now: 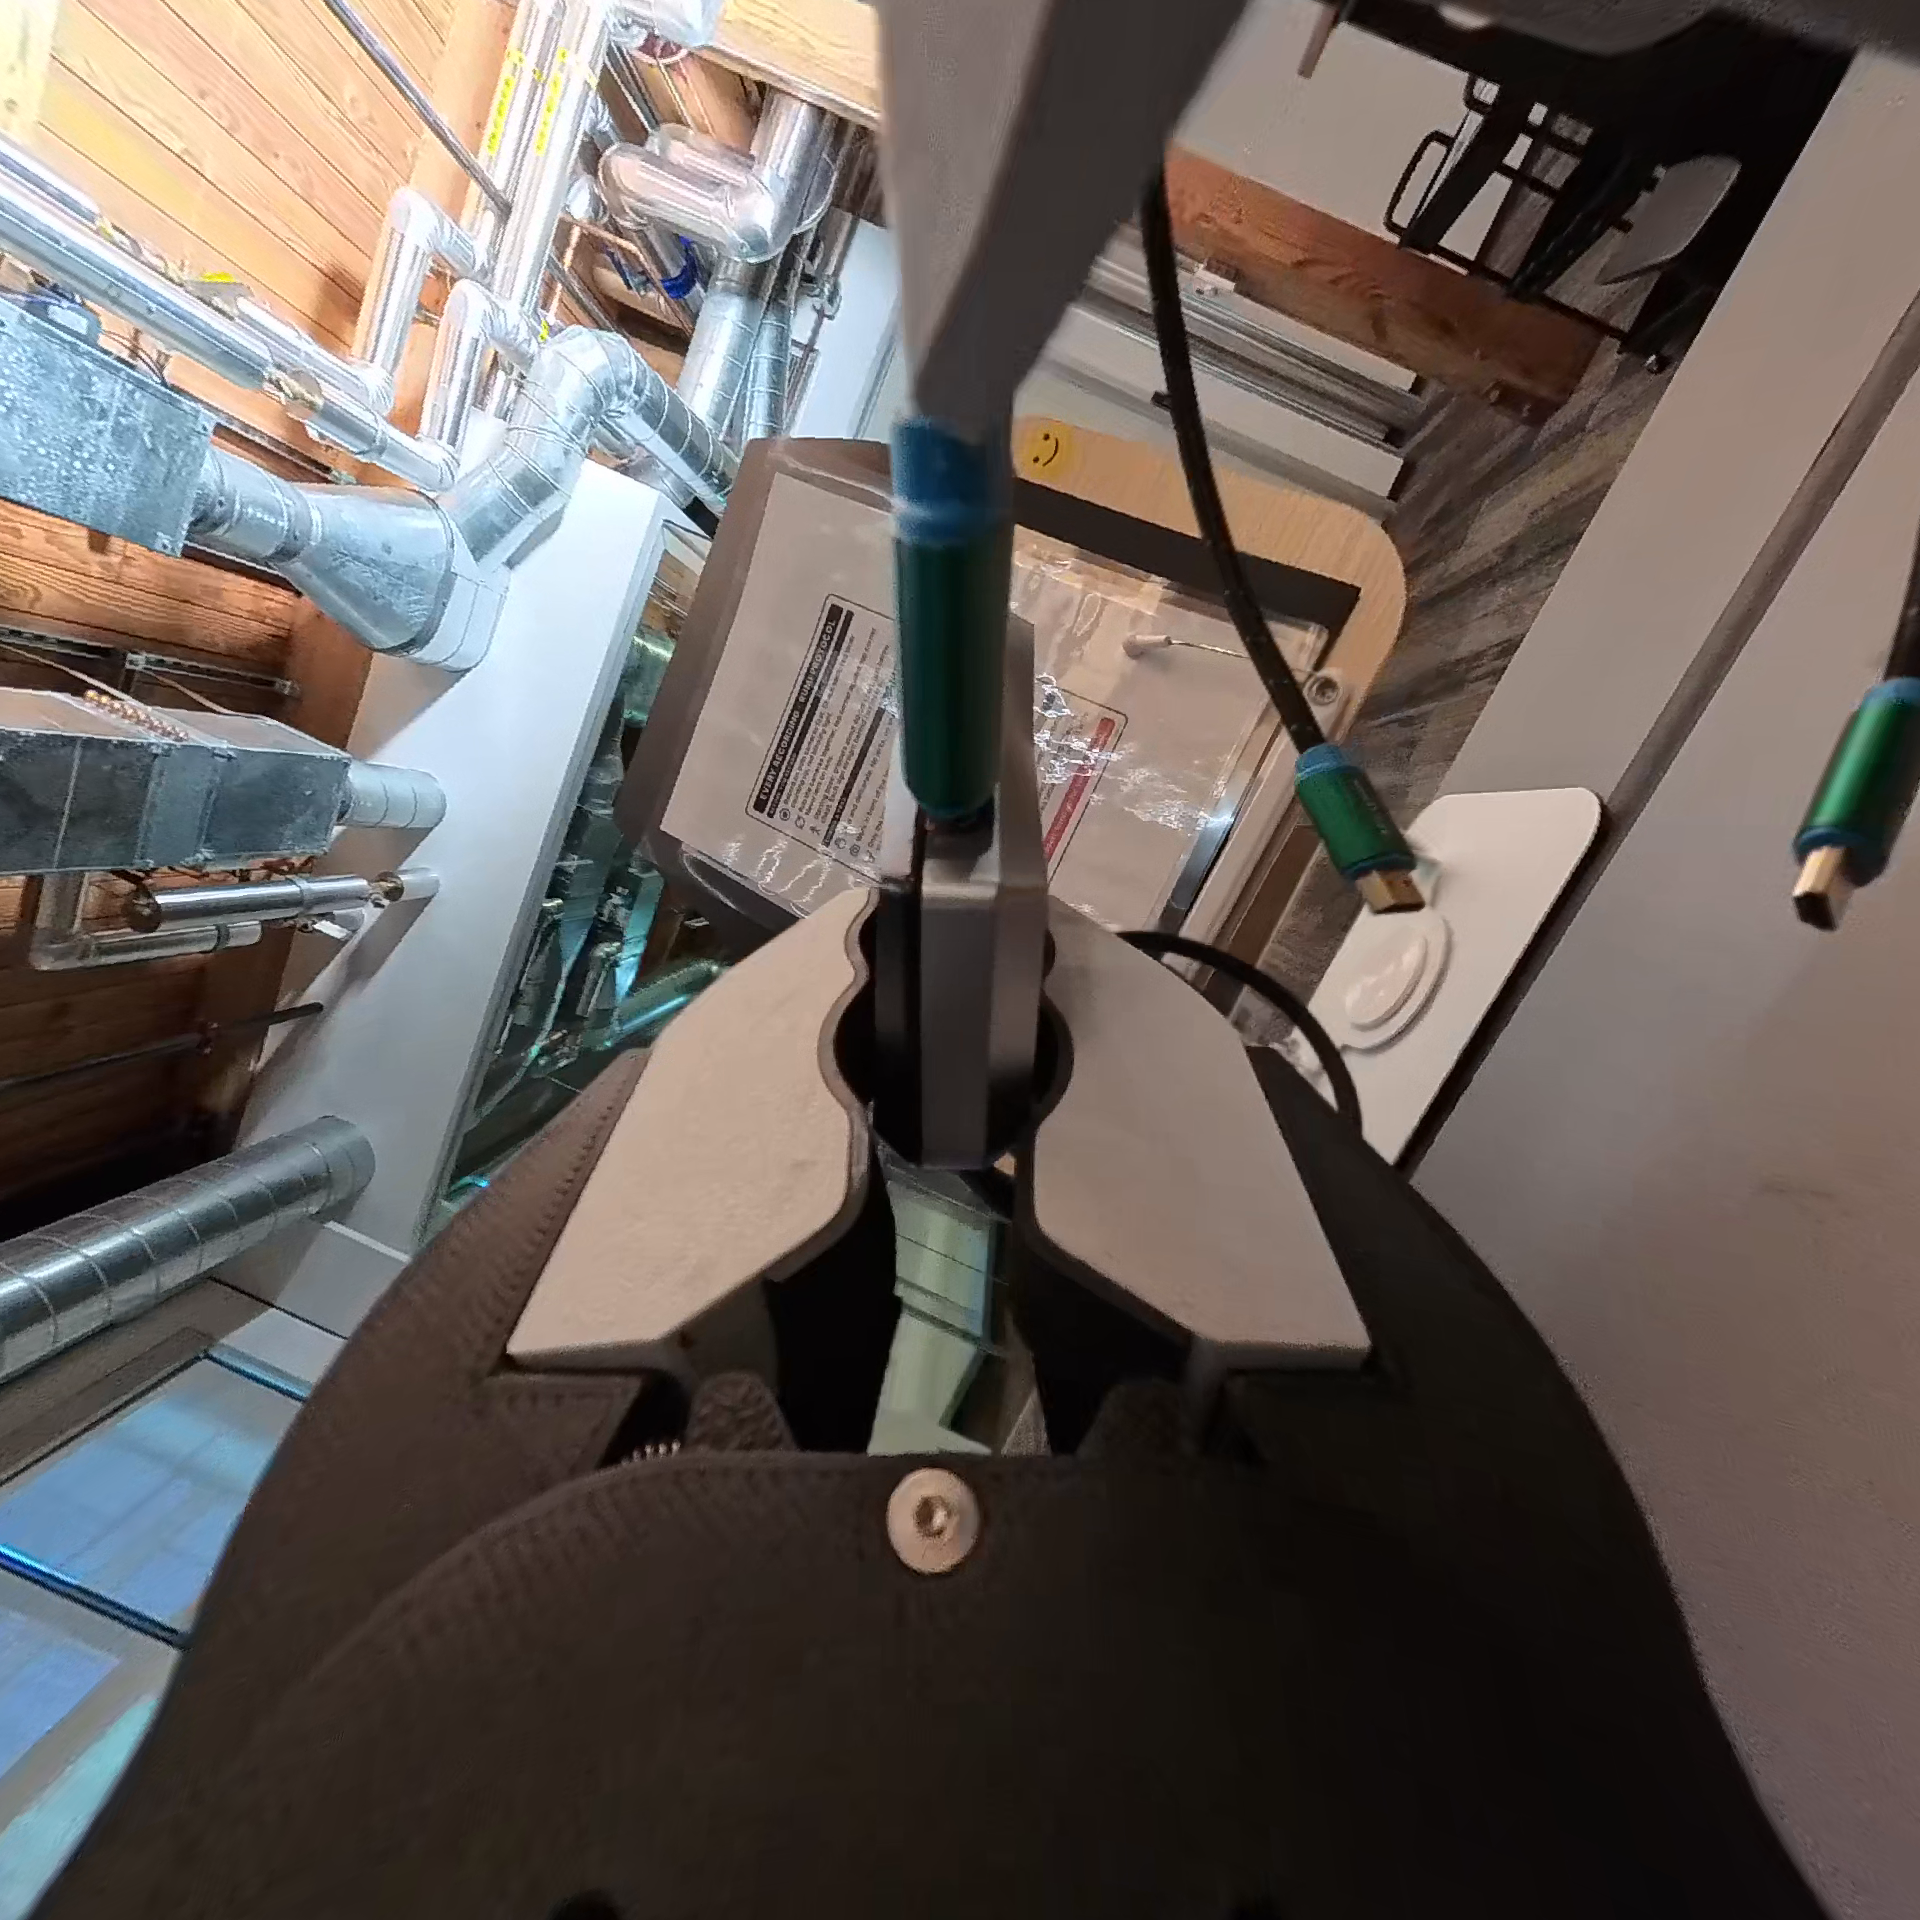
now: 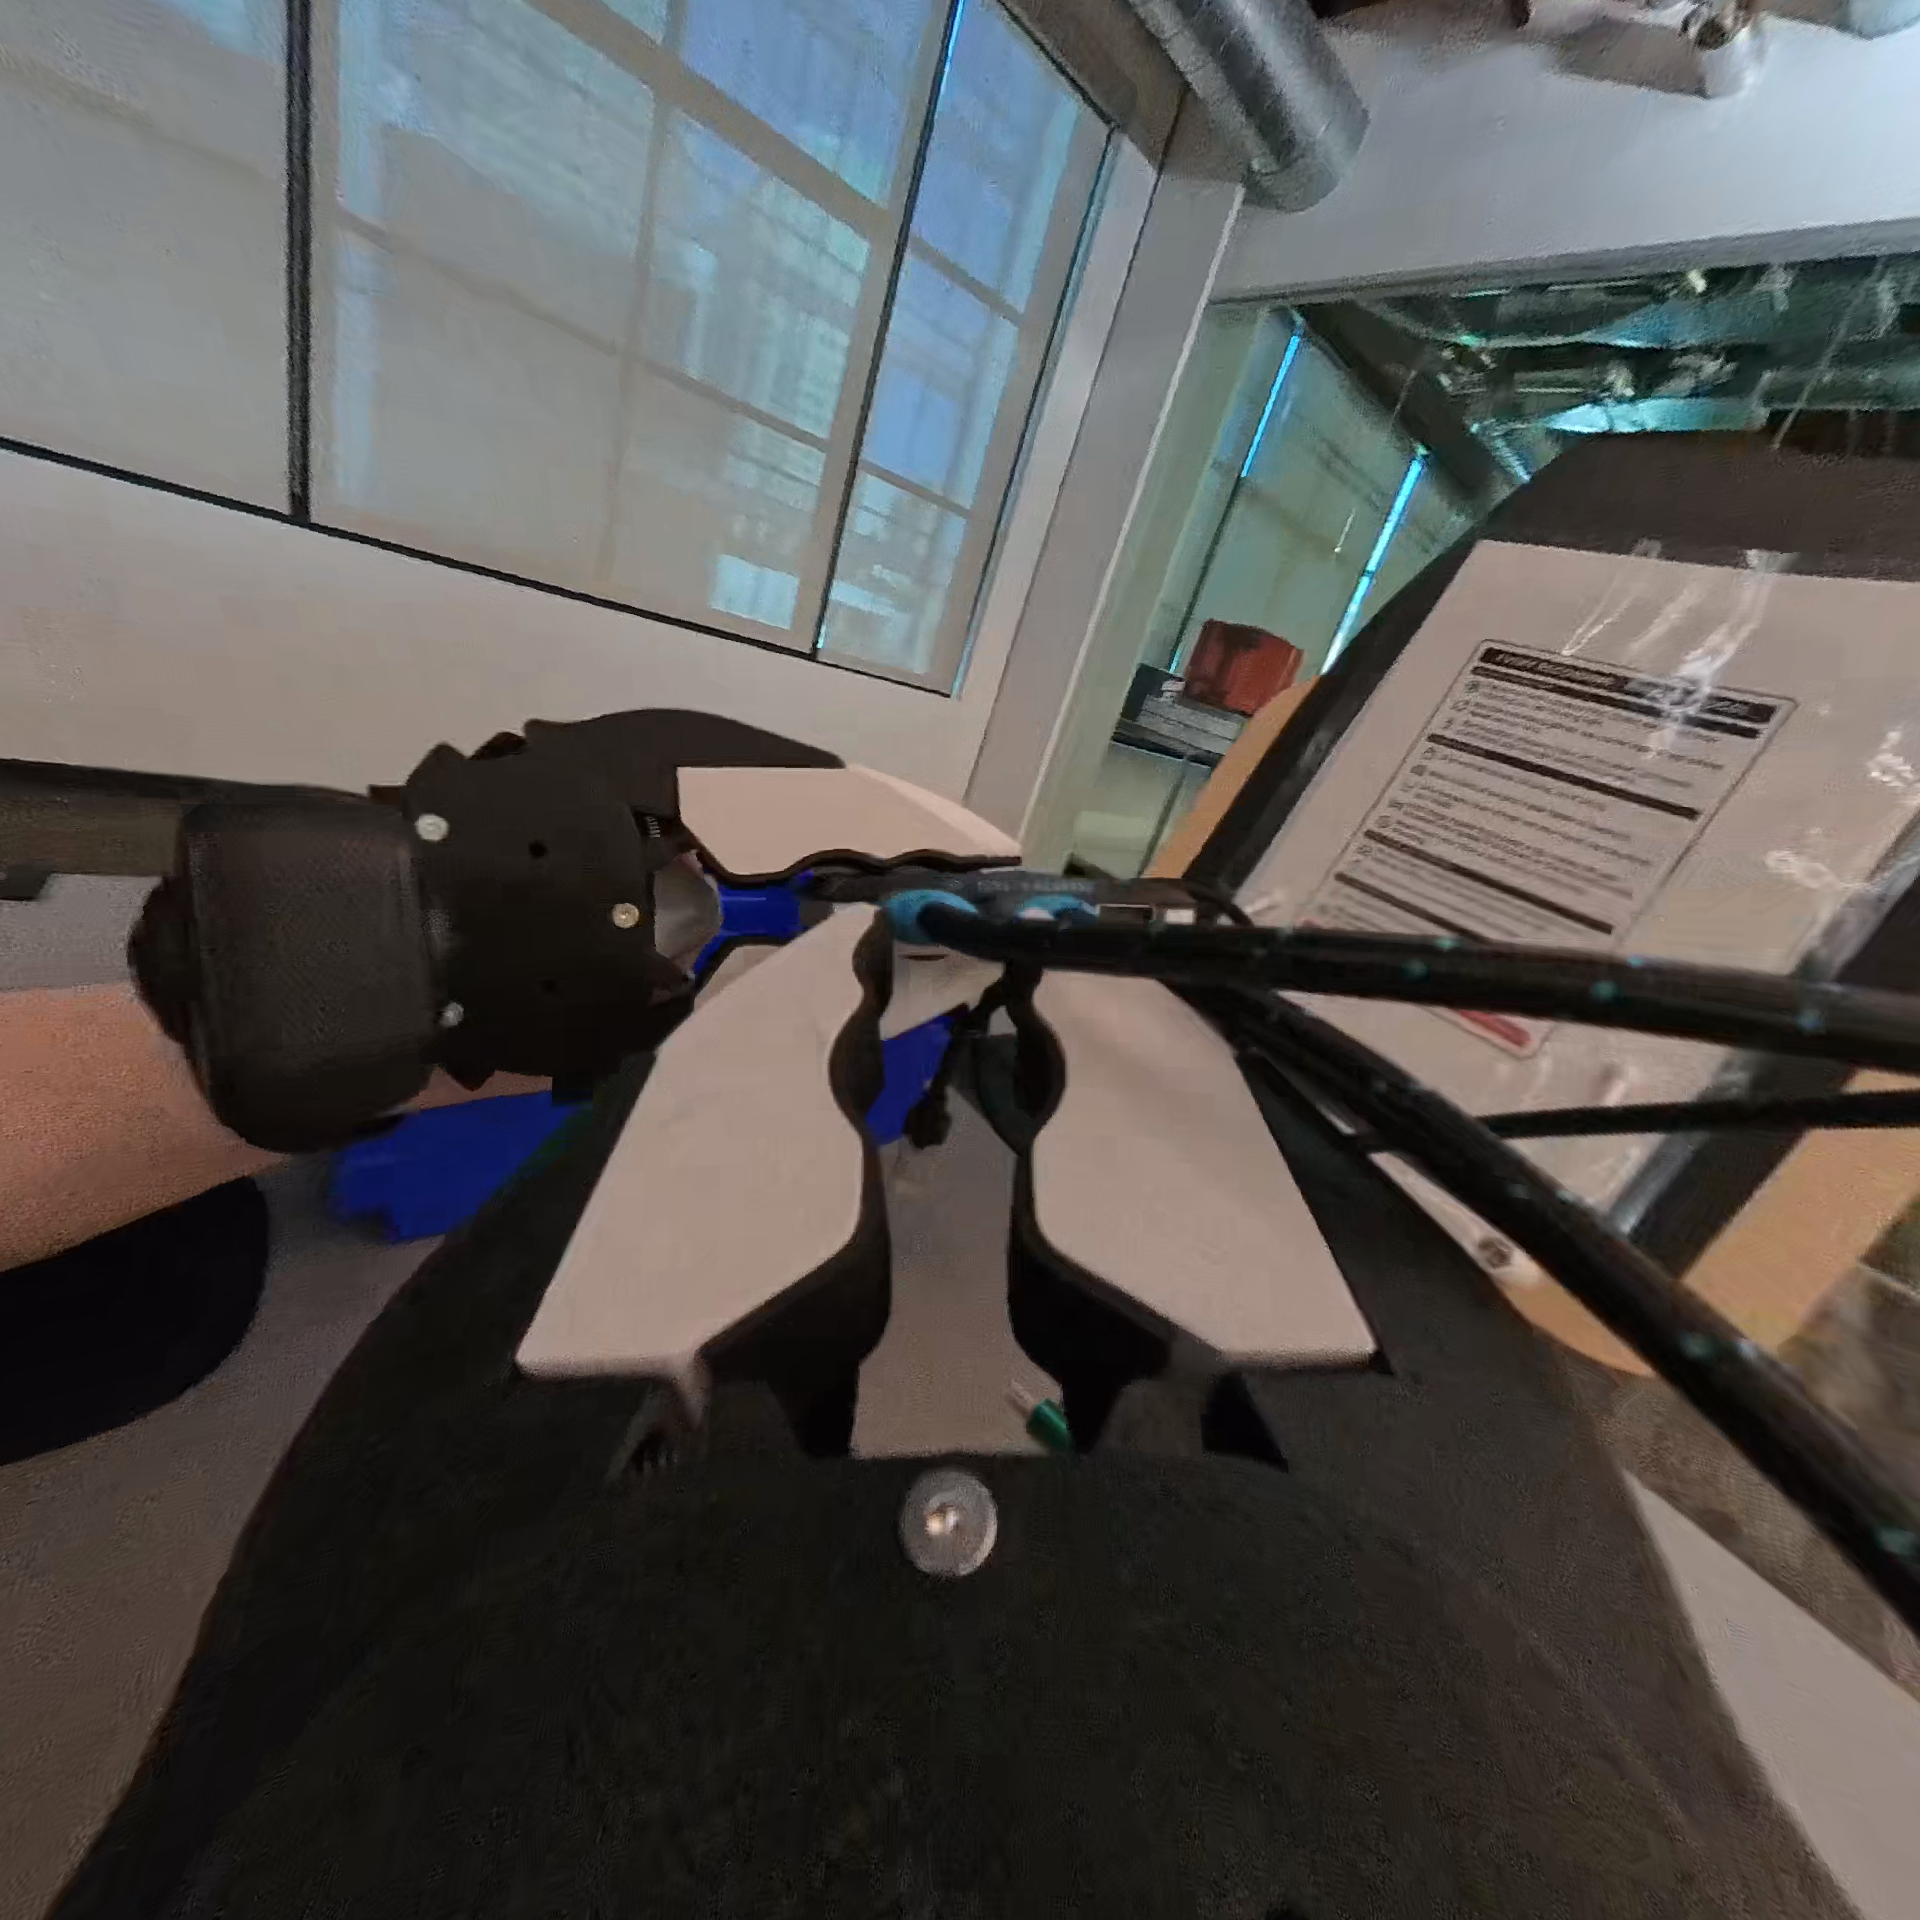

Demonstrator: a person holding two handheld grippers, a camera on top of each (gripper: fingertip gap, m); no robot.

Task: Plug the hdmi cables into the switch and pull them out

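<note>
My left gripper (image 1: pixel 951 935) is shut on the grey HDMI switch (image 1: pixel 961 997) and holds it in the air. A green HDMI plug (image 1: pixel 945 665) with a blue end sits in the switch's top port. The right gripper's grey finger (image 1: pixel 987 260) comes down onto that plug's blue end. In the right wrist view my right gripper (image 2: pixel 956 966) is closed around the plug's cable end, beside the switch (image 2: pixel 1039 888), which shows edge-on in the left gripper (image 2: pixel 883 883). Two more green plugs (image 1: pixel 1356 821) (image 1: pixel 1860 800) hang loose on black cables.
A laminated sheet on a dark board (image 1: pixel 790 707) stands behind the switch and also shows in the right wrist view (image 2: pixel 1558 790). A white pad (image 1: pixel 1455 935) lies on the grey table. Black cables (image 2: pixel 1455 966) run off to the right. A person's forearm (image 2: pixel 83 1101) is at the left. There is about 8 centimetres between the tips of the two grippers.
</note>
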